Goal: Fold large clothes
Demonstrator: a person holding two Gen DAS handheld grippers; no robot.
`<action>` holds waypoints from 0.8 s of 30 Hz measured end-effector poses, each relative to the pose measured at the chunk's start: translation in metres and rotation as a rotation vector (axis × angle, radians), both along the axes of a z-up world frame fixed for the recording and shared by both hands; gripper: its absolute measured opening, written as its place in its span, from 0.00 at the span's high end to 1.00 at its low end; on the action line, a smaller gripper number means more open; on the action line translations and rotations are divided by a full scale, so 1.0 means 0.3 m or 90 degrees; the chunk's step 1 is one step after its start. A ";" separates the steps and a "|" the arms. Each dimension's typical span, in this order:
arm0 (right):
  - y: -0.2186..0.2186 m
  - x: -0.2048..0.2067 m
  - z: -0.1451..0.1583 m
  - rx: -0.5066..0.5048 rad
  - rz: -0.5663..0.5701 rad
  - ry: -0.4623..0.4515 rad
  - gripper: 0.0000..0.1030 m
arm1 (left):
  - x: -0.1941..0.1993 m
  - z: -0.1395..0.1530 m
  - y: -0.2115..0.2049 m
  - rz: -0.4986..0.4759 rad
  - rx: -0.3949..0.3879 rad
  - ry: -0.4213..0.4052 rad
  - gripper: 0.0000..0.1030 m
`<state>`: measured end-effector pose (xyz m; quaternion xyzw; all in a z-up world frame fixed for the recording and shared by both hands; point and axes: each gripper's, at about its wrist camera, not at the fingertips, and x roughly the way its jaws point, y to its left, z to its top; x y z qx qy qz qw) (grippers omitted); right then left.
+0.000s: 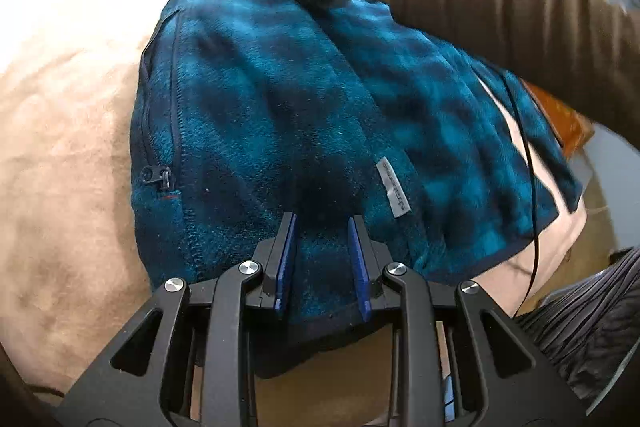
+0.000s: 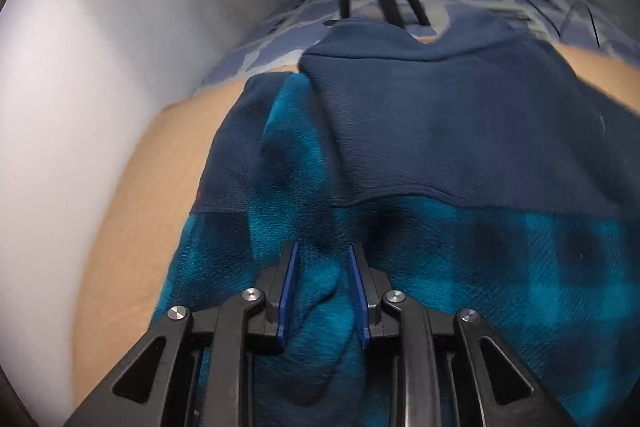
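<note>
Fleece jacket [image 1: 280,99]: blue plaid, spread on my tan bed cover [image 1: 60,147].
Left gripper [image 1: 323,227]: clamped on hem fold.
Right gripper [image 2: 322,259]: pinching a fleece ridge.
Risk: thick pile slipping free, undoing my fold.

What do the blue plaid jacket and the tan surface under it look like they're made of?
Blue plaid jacket: probably fleece, with a fuzzy matte pile, soft rounded folds, and a plain navy panel at the top. Tan surface: looks like a soft suede-like or short-plush cover, matte and faintly mottled; exact fabric unclear.
</note>
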<state>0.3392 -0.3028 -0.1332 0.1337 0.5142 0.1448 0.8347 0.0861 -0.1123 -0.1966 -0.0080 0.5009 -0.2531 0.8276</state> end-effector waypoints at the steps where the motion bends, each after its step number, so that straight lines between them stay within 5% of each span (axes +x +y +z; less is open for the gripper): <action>1: 0.010 -0.004 0.013 -0.023 0.003 -0.002 0.78 | -0.005 0.008 0.001 -0.002 -0.010 0.007 0.75; 3: 0.036 -0.030 0.061 -0.073 0.012 -0.015 0.73 | -0.017 0.032 0.004 -0.009 -0.040 0.017 0.75; 7: 0.042 -0.185 0.231 -0.043 0.064 -0.063 0.73 | -0.068 0.142 0.041 -0.010 -0.057 -0.040 0.75; 13: 0.012 -0.627 0.435 -0.005 0.179 -0.103 0.74 | -0.110 0.274 0.200 0.038 -0.050 -0.101 0.75; 21: 0.069 -1.109 0.347 -0.012 0.279 -0.039 0.78 | -0.034 0.187 0.312 0.113 -0.072 -0.053 0.75; 24: 0.086 -1.214 0.276 -0.033 0.282 -0.016 0.78 | -0.024 0.120 0.278 0.101 -0.009 -0.044 0.76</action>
